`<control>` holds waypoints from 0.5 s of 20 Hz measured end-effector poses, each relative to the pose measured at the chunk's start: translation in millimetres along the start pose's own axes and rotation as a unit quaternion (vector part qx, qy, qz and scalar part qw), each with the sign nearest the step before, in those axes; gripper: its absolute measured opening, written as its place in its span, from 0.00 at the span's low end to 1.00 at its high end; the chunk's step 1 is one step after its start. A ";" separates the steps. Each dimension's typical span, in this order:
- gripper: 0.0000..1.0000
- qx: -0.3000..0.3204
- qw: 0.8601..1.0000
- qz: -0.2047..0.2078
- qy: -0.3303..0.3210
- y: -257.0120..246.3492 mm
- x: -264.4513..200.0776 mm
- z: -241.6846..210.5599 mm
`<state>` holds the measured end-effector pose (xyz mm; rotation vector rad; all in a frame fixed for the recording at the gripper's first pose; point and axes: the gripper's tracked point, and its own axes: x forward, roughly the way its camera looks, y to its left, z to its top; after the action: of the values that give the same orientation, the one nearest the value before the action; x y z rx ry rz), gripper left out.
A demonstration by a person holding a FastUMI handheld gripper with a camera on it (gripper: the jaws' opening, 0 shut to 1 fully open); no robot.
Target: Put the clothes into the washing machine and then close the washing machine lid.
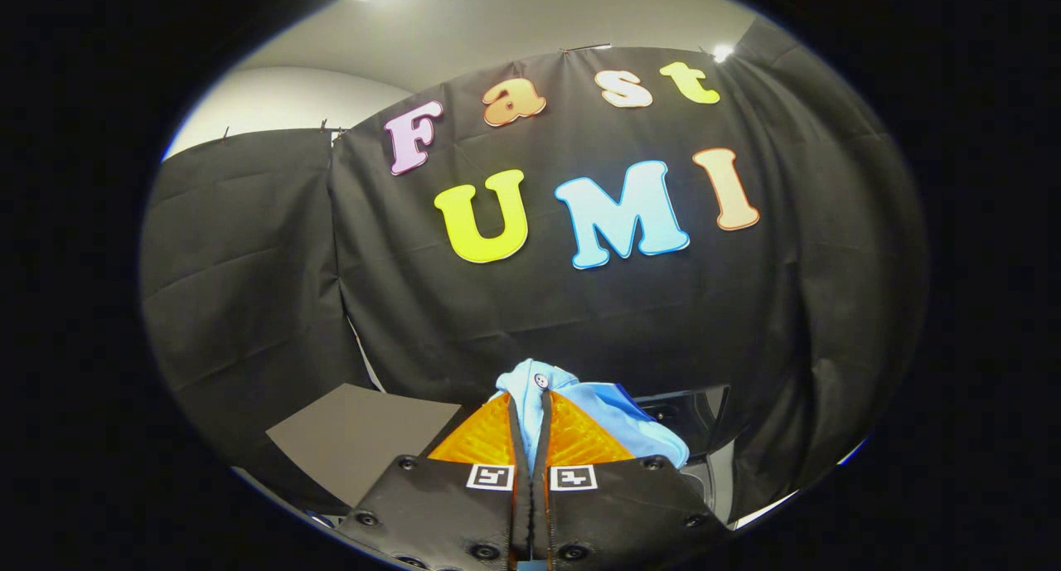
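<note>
A light blue garment with a small button is pinched between my two fingers, and my gripper is shut on it. The cloth bunches above the fingertips and spills over to the right of the right finger. It is held up in the air in front of the booth's black cloth wall. To the right, just beyond the fingers and behind the hanging cloth, a dark glossy part of the washing machine shows; I cannot tell whether its lid is up or down.
A flat dark grey panel lies to the left, below and beyond the left finger. Black cloth walls close off the space ahead and on both sides. A pale strip of surface shows low on the right.
</note>
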<state>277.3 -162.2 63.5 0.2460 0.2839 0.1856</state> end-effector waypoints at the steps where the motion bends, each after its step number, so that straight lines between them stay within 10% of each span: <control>1: 0.02 0.000 1.000 -0.001 0.007 -2.7 3.0 -9.5; 10: 0.02 0.011 0.997 -0.016 0.069 -25.5 27.1 -89.2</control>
<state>280.0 -161.8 -33.2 0.2504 0.4271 0.1681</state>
